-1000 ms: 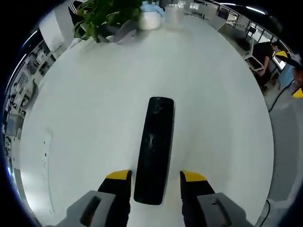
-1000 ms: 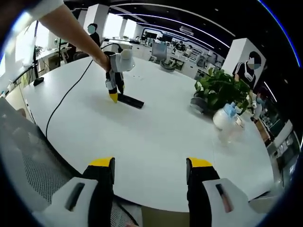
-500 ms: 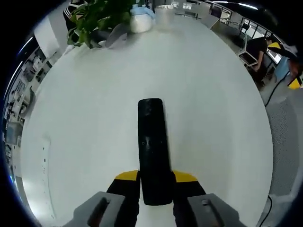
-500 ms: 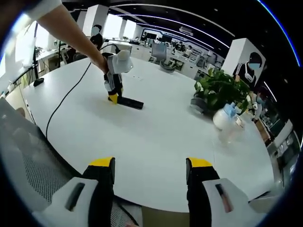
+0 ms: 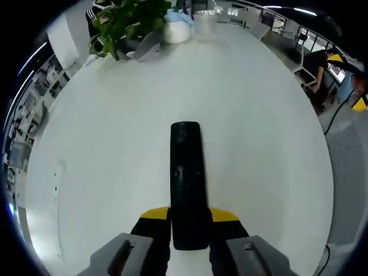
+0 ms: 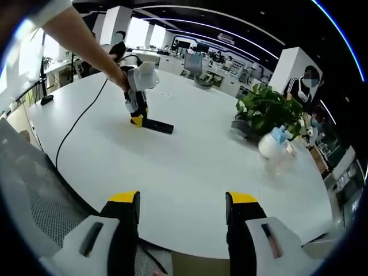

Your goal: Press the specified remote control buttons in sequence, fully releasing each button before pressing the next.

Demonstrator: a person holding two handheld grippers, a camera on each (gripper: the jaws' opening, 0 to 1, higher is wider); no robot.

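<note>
Since a second ago the left gripper [image 5: 189,214] has closed its jaws onto the near end of the remote control [image 5: 187,178]; it is now steadied for pressing, probably. The remote lies flat on the white table [image 5: 270,132], long axis pointing away from the gripper toward the potted plant [image 5: 123,23]. Right gripper [image 6: 182,201] hangs wide, empty, well apart from the remote.

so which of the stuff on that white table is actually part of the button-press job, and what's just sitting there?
Job:
- long black remote control, lying flat
- left gripper, jaws closed on the remote's near end
- right gripper, open, away from the remote

Just there:
- green leafy potted plant
- white spray bottle with blue top
- black cable
- round white table
</note>
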